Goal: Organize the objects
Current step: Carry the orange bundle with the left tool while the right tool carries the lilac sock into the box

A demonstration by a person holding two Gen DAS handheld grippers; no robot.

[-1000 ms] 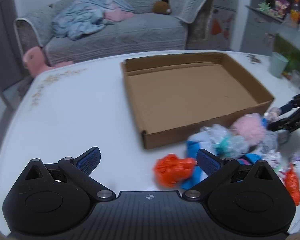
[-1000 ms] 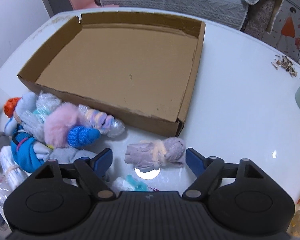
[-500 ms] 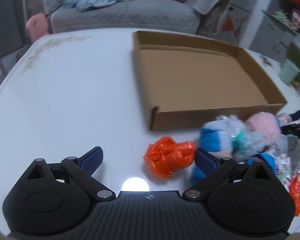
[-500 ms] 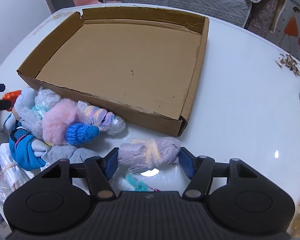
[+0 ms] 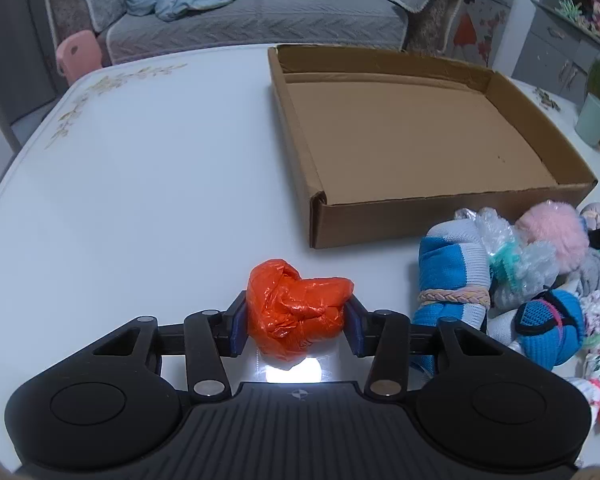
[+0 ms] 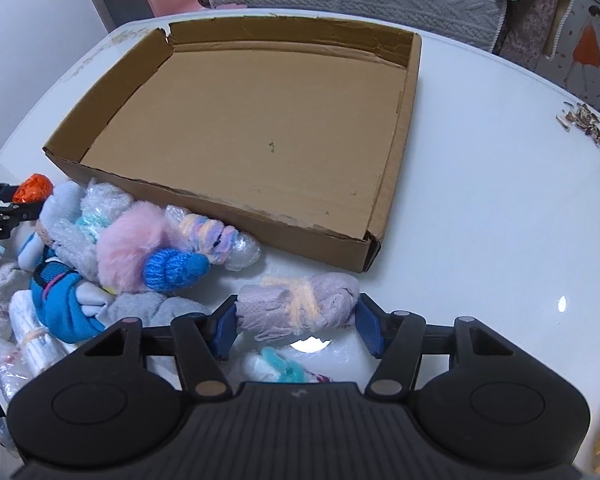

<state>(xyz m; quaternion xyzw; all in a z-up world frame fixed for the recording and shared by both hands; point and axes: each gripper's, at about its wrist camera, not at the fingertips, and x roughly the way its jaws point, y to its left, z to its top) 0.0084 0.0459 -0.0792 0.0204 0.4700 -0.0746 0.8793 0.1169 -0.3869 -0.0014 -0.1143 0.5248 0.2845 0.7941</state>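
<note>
On the white table [image 5: 140,180], my left gripper [image 5: 296,330] has its jaws closing, and both blue pads press on a crumpled orange plastic bundle [image 5: 296,308]. In the right wrist view the right gripper [image 6: 298,326] is also closing, its pads against the ends of a lilac rolled cloth with a pale yellow band [image 6: 300,306]. An empty shallow cardboard box [image 5: 420,216] lies just beyond both. A pile of soft items [image 6: 120,248] sits between the grippers: pink fluff, blue knits, bubble-wrapped bundles.
A mint cup [image 5: 594,124] stands at the table's far right edge, near scattered husks [image 6: 584,122]. A grey sofa [image 5: 260,12] and a pink chair [image 5: 78,54] lie beyond the table. Small wrapped packets [image 6: 280,368] lie under the right gripper.
The left gripper sank over the orange bundle and closed from wide open onto it. The right gripper's pads closed in from either side onto the lilac roll.
</note>
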